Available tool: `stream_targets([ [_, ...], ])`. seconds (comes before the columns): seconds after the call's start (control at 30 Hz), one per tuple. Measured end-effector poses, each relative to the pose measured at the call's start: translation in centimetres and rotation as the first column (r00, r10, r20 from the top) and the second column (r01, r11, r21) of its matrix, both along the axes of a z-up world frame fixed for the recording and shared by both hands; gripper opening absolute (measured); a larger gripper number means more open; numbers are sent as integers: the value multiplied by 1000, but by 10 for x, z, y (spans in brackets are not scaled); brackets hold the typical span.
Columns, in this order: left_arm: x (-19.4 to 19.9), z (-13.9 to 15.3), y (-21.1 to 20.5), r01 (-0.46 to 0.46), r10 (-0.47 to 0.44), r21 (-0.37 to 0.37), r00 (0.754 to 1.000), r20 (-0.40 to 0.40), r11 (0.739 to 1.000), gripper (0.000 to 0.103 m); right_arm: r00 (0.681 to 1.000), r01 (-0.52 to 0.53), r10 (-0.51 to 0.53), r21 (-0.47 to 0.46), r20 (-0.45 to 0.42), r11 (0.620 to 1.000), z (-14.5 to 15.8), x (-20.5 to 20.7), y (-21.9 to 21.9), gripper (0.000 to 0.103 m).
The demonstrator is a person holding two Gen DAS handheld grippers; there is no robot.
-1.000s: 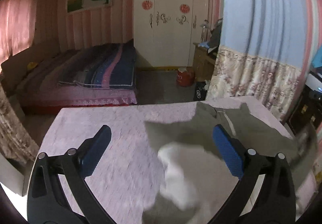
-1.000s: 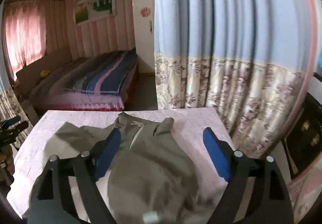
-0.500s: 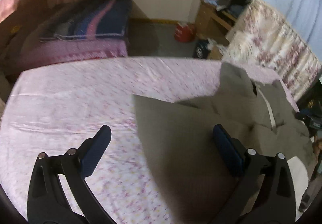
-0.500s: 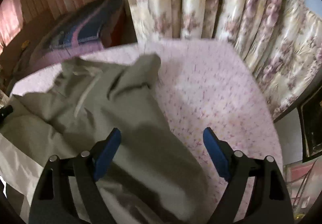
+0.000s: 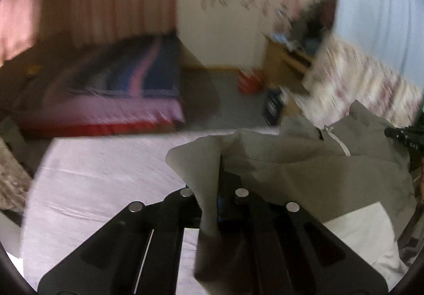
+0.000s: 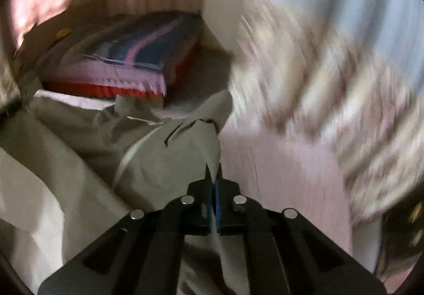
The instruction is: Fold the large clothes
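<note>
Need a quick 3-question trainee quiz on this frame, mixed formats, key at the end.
1. True or false: the left gripper is open, clear of the garment.
2. Multiple choice: what is the right gripper shut on? A) the floral curtain B) an edge of the grey-green garment C) the tablecloth
3. Fill in: the white strip running down the garment near its collar looks like a ____.

Key: 1 false, it is shut on a fold of the garment. 2 B. 3 zipper.
</note>
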State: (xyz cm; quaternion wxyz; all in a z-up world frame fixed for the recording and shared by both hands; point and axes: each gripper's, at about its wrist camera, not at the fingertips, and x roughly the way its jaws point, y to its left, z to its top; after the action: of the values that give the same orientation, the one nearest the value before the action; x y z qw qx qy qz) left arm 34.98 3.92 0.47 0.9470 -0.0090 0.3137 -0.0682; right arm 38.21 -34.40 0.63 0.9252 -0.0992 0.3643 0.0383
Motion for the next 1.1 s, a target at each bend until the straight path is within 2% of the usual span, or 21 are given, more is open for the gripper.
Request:
stream_targets([
  [0.03, -8, 12, 15, -35, 35, -5, 999, 36, 999, 1, 999, -25, 26, -25, 39, 999, 9, 2, 14, 1],
  [0.1, -14, 21, 40, -93, 93, -6, 994, 60, 996, 2, 992, -55, 64, -82, 105, 995, 20, 12, 42, 1],
  [0.13, -13, 20, 48, -116, 116, 4, 992, 57, 993, 3, 992, -58, 68, -96, 107, 994, 20, 19, 49, 1],
  [0.2, -6, 4, 60, -150, 148, 75, 988, 39, 986, 11, 997, -42, 49, -95, 65, 995, 4, 43, 59, 2],
  [0.23, -3, -6, 64, -155, 153, 112, 988, 32, 982, 22, 999, -15, 20, -97, 46, 995, -3, 50, 59, 4],
  [0.27, 0, -17, 69, -166, 164, 150, 986, 26, 975, 37, 999, 40, -37, -108, 35, 993, -13, 58, 57, 10],
  [0.3, 1, -23, 76, -189, 188, 167, 982, 27, 968, 44, 996, 84, -82, -94, 18, 992, -20, 63, 52, 16],
  [0.33, -2, -25, 90, -227, 224, 153, 974, 38, 962, 51, 994, 106, -107, -55, -9, 993, -24, 63, 48, 39],
  [0.37, -4, -23, 100, -242, 240, 124, 970, 32, 962, 68, 993, 112, -113, -14, -23, 994, -25, 61, 43, 56],
  [0.4, -6, -20, 110, -252, 251, 92, 968, 24, 963, 77, 995, 99, -98, 41, -23, 994, -24, 52, 37, 58],
  [0.43, -11, -16, 119, -260, 259, 65, 966, 26, 963, 82, 996, 87, -86, 48, -14, 995, -21, 41, 34, 59],
  [0.5, -23, -7, 128, -243, 243, 35, 970, 8, 969, 84, 998, 69, -68, 53, -4, 996, -17, 19, 28, 63],
  [0.6, -56, -6, 115, -181, 181, 15, 983, -17, 983, 93, 999, 50, -48, 85, -19, 995, -17, -24, 10, 71],
  [0.7, -87, -17, 97, -127, 127, 13, 991, -38, 992, 96, 998, 37, -34, 53, -62, 998, -37, -74, -15, 74],
  [0.8, -118, -33, 79, -91, 92, 16, 993, -68, 996, 96, 994, 64, -72, -106, -82, 992, -63, -120, -42, 74],
  [0.87, -138, -41, 68, -69, 71, 34, 995, -72, 997, 97, 987, 106, -132, -236, -96, 966, -85, -149, -69, 74],
  [0.93, -150, -48, 63, -55, 59, 49, 995, -79, 997, 96, 970, 188, -224, -299, -93, 935, -97, -169, -102, 74],
  [1.0, -161, -54, 62, -63, 66, 43, 994, -86, 997, 97, 954, 262, -286, -213, -86, 941, -88, -187, -129, 73],
  [1.1, -163, -60, 61, -88, 90, 26, 991, -96, 996, 97, 962, 267, -271, -80, -43, 960, -60, -203, -125, 74],
])
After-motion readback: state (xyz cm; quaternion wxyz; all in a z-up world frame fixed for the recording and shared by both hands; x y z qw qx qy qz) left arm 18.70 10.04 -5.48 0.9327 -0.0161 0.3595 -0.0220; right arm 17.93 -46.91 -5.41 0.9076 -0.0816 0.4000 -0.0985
